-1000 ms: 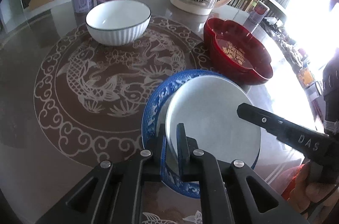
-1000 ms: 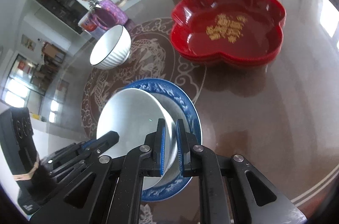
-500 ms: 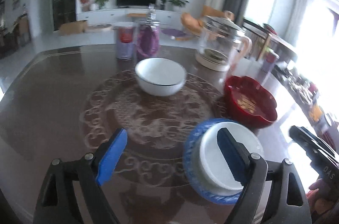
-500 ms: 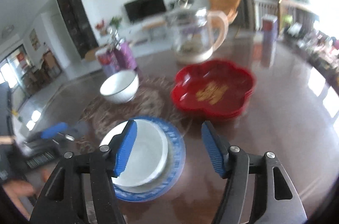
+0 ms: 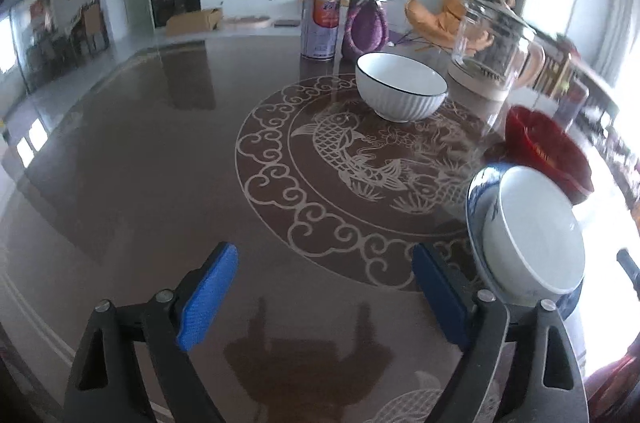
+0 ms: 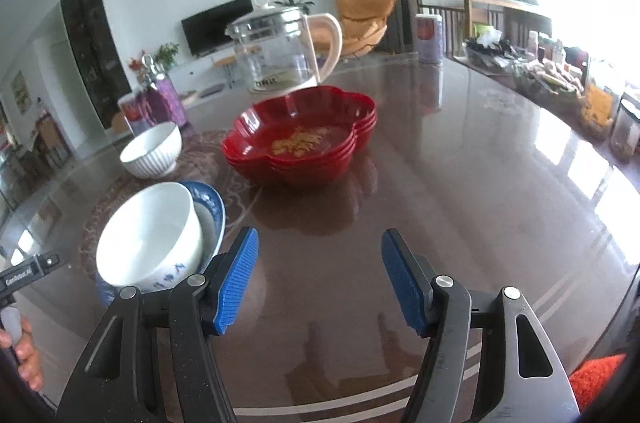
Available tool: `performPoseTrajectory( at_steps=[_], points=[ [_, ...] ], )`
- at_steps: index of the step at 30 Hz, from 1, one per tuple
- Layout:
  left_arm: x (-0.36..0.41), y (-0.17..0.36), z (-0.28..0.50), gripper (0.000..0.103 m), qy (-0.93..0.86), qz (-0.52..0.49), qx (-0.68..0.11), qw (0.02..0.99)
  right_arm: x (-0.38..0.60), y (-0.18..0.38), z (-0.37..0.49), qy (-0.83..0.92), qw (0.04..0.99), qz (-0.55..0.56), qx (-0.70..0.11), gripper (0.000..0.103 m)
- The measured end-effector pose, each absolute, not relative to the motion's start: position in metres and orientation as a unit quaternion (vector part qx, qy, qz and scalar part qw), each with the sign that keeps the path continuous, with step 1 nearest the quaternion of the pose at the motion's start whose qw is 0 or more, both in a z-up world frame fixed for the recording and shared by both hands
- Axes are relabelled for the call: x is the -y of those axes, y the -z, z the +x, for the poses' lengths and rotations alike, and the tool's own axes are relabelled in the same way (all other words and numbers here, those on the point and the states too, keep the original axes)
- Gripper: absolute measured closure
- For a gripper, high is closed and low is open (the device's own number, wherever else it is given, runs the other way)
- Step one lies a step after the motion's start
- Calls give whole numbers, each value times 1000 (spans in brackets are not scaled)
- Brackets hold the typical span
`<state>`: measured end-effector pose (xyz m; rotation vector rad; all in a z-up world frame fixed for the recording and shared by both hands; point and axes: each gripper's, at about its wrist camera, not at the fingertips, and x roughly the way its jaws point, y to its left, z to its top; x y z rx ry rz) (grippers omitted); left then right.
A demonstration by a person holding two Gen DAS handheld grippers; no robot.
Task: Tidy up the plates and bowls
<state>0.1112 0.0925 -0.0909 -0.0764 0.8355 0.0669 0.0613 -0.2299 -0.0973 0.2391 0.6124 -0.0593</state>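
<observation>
A white bowl sits in a blue patterned plate at the right of the left wrist view; in the right wrist view the bowl and plate are at the left. A second, ribbed white bowl stands farther back, and shows in the right wrist view. A stack of red flower-shaped dishes sits mid-table. My left gripper is open and empty, left of the plate. My right gripper is open and empty, right of the plate.
A glass kettle stands behind the red dishes. A can and a purple bottle stand behind the ribbed bowl. Jars and clutter line the table's far right edge. A can stands at the back.
Both grippers let go of the white bowl, opened, and pulled back and up from it. The bowl now rests in the blue plate.
</observation>
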Motion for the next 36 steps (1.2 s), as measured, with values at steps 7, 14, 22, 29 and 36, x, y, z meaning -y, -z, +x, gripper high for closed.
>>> performPoseTrajectory(
  at_steps=[7,14,22,29,36],
  points=[
    [-80,84,101,1,-38,26,-376,925,222,101,60,50,947,95,-304,35],
    [-81,88,97,1,-21,28,-391,920,210,100,55,65,952,58,-295,32],
    [-100,96,95,1,-18,-27,-407,913,206,98,53,76,955,38,-283,30],
    [-118,104,99,1,-29,-48,-435,898,198,94,45,75,962,5,-262,30],
    [-122,88,122,1,-3,-19,-431,902,191,82,54,31,962,15,-269,30]
  ],
)
